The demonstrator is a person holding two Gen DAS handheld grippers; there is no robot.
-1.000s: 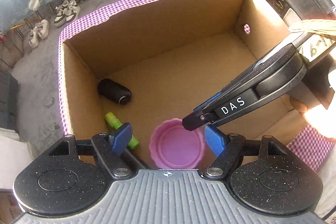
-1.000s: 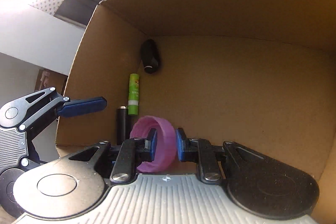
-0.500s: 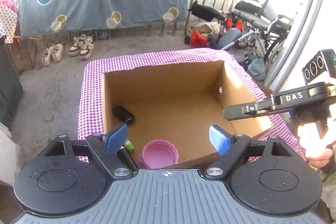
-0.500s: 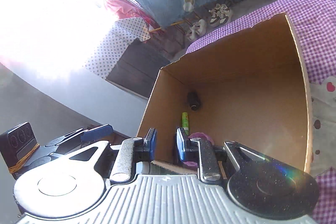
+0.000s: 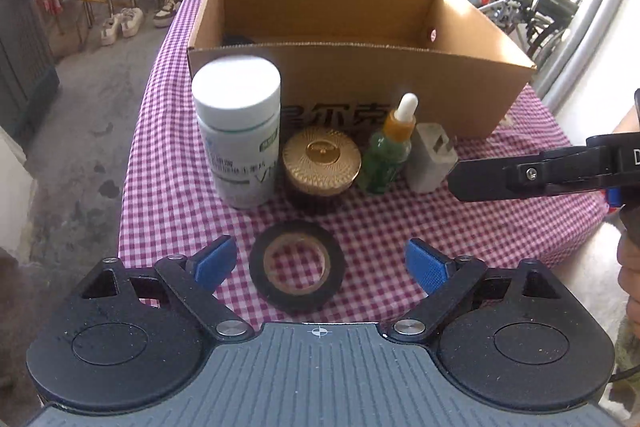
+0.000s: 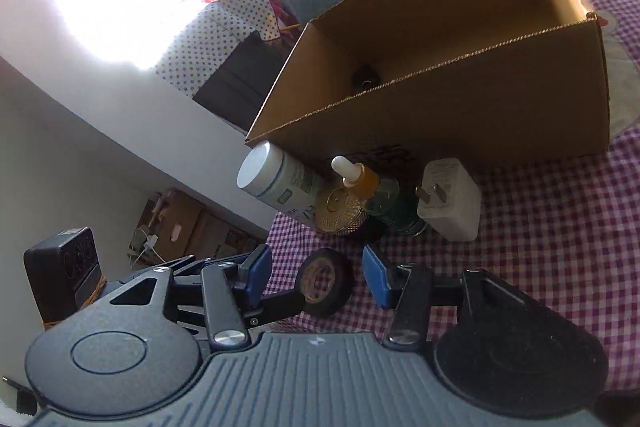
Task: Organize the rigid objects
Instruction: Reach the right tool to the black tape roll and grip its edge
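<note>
The left hand-held gripper (image 5: pixel 320 265) hangs over the checked counter (image 5: pixel 500 227), its jaws opening and empty. A black tape roll (image 5: pixel 297 267) lies flat directly between and just below its blue pads. To take it well, lower straight down, centre the roll, then close across its outer rim. The right hand-held gripper (image 6: pixel 316 279) is also opening, empty. Beyond the roll stands the cardboard box (image 5: pixel 400 83).

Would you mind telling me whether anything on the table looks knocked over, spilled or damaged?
Nothing stands out. The white bottle, gold-lidded jar, dropper bottle and charger stand upright before the box; the tape roll lies flat.
</note>
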